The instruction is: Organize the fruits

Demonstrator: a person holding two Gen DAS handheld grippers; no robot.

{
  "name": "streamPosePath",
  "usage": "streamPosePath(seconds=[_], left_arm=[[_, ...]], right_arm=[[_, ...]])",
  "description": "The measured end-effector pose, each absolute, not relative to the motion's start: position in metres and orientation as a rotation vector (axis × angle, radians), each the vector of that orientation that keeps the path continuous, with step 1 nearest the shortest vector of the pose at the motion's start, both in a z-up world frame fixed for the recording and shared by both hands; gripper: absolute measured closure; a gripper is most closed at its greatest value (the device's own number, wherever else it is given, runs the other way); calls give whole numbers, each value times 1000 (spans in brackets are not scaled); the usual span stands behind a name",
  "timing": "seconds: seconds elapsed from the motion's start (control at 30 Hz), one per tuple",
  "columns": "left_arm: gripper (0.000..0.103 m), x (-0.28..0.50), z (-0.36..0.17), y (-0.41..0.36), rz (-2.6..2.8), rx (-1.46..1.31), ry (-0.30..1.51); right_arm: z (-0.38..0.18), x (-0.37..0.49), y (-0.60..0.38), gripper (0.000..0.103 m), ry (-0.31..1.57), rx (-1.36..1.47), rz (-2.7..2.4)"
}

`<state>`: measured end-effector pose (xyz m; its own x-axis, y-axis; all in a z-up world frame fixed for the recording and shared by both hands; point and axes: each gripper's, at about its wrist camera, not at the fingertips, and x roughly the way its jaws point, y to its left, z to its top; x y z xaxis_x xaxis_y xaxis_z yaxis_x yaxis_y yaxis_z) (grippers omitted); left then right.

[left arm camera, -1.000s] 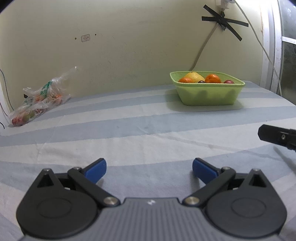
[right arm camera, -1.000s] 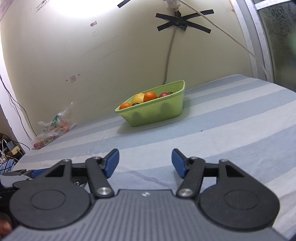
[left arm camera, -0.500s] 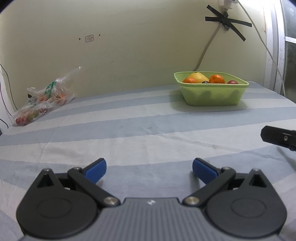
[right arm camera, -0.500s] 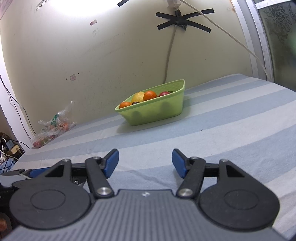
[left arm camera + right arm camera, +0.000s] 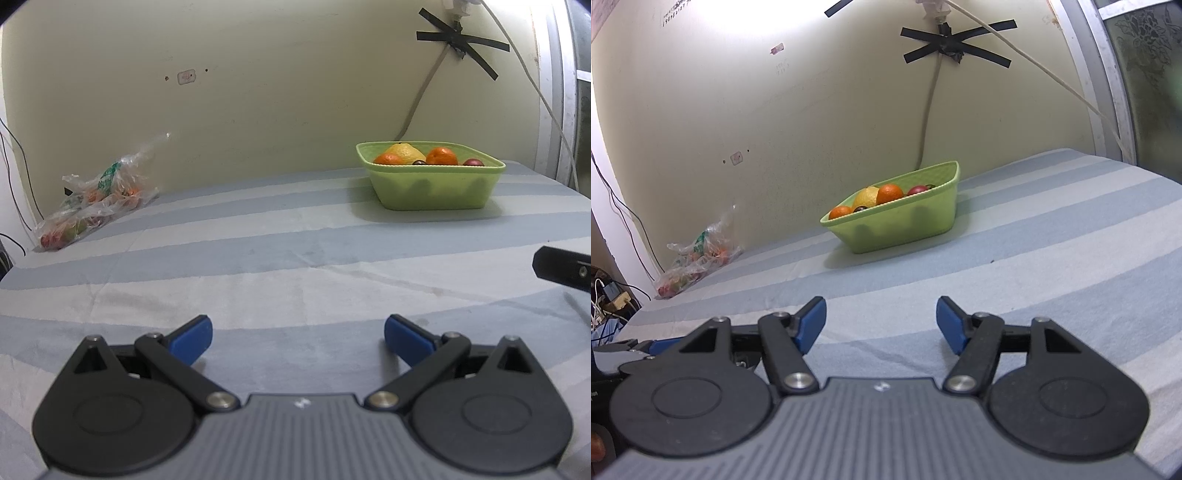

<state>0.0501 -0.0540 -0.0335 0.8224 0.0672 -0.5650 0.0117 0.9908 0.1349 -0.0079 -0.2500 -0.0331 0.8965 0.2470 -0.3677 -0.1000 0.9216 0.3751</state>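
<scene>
A light green basket (image 5: 436, 188) (image 5: 905, 225) stands far across the striped bed near the wall. In it lie two oranges (image 5: 441, 156), a yellow fruit (image 5: 404, 153) and a dark red fruit (image 5: 473, 162). A clear plastic bag of fruit (image 5: 96, 195) (image 5: 698, 258) lies at the far left against the wall. My left gripper (image 5: 297, 332) is open low over the sheet, nothing between its blue pads. My right gripper (image 5: 881, 317) is opening, also holding nothing. Both grippers are well short of the basket and the bag.
The grey and white striped sheet (image 5: 295, 258) covers the bed. A black part of the right gripper (image 5: 565, 271) shows at the right edge. A taped cable (image 5: 931, 110) runs down the wall behind the basket. Cables and plugs (image 5: 609, 295) sit beyond the left edge.
The right gripper's jaws stand slightly wider apart. Both hands have stayed in place, and the basket and the bag have not moved.
</scene>
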Motion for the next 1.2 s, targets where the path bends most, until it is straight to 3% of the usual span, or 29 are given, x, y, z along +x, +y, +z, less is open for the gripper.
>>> streamPosePath(seconds=[1.2], left_arm=[[0, 50, -33, -53, 30, 132, 616]], right_arm=[[-30, -10, -253, 35, 423, 367, 184]])
